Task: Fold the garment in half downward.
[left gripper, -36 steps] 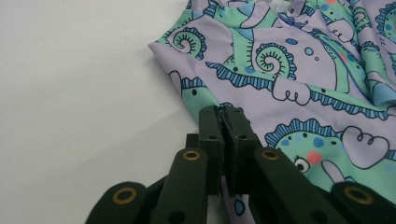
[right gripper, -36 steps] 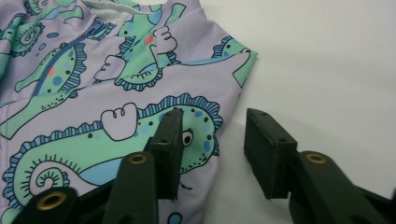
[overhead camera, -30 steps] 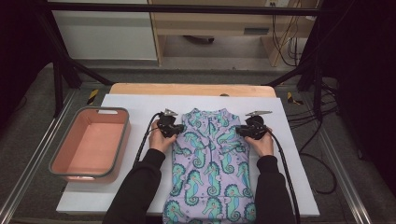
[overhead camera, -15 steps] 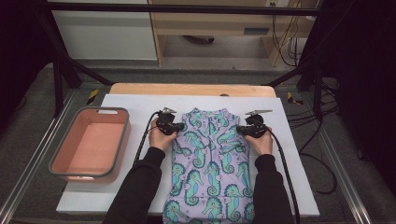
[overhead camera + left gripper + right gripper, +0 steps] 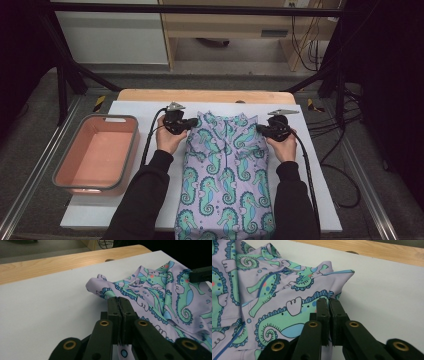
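A salmon-pink rectangular plastic basin with a grey rim (image 5: 131, 150) is sitting at nine o'clock on the white tabletop sheet (image 5: 130, 112), well apart from the work. Just beside it towards three o'clock, the left gripper (image 5: 188, 123) is pinching the left shoulder edge of the lilac stretch-fabric garment printed with green seahorses (image 5: 225, 175); in the left gripper view its black jaws are standing pressed together with a fold of printed cloth (image 5: 150, 300) caught between them and hanging out below. The garment is lying flat down the middle of the sheet, its collar end pointing to twelve o'clock and its lower end running off the table's near edge at six o'clock. At three o'clock of the collar, the right gripper (image 5: 260, 129) is clamping the other shoulder edge, jaws together on the fabric (image 5: 274, 297), though the pinched cloth itself is mostly hidden behind the jaws there. A pale wooden board edge (image 5: 205, 95) is showing beyond the sheet at twelve o'clock.
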Demonstrator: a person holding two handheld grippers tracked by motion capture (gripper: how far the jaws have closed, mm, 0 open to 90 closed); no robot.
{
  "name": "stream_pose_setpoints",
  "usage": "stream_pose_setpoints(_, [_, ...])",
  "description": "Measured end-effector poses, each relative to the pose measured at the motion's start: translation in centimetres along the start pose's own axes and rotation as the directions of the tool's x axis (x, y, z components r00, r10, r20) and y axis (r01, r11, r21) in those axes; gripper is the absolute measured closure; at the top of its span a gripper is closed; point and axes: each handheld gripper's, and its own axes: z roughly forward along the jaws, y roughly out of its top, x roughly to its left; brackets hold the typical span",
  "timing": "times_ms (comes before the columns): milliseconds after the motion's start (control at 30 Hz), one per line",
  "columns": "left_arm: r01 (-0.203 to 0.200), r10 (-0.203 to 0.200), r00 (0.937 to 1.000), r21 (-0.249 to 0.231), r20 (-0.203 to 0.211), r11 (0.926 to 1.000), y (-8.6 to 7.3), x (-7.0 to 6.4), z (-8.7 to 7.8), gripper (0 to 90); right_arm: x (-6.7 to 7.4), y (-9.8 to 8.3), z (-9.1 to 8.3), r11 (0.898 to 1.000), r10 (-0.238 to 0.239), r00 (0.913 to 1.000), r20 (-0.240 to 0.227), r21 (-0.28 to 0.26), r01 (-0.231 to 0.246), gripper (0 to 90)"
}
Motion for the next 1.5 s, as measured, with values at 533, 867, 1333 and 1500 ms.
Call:
stream_pose_setpoints(533, [-0.091, 0.094, 0.9941, -0.060, 0.055, 0.9941, -0.8, -3.1, -4.7, 88.0, 3.2, -0.1, -4.6, 0.994, -0.082, 0.9966, -0.013, -0.070, 0.081, 87.5])
stream_pose_setpoints(867, [-0.129, 0.135, 0.9877, -0.076, 0.079, 0.9887, -1.5, -4.8, -6.5, 88.0, 4.6, -0.7, -6.7, 0.990, -0.111, 0.9934, -0.029, -0.091, 0.108, 87.5])
stream_pose_setpoints(1333, [-0.159, 0.171, 0.9789, -0.110, 0.111, 0.9810, -3.1, -6.8, -9.5, 88.0, 6.5, -2.0, -9.5, 0.981, -0.160, 0.9861, -0.046, -0.119, 0.154, 87.5])
stream_pose_setpoints(1500, [-0.172, 0.185, 0.9760, -0.112, 0.115, 0.9786, -3.6, -7.3, -10.4, 88.0, 7.1, -2.7, -10.4, 0.977, -0.179, 0.9821, -0.057, -0.127, 0.171, 87.5])
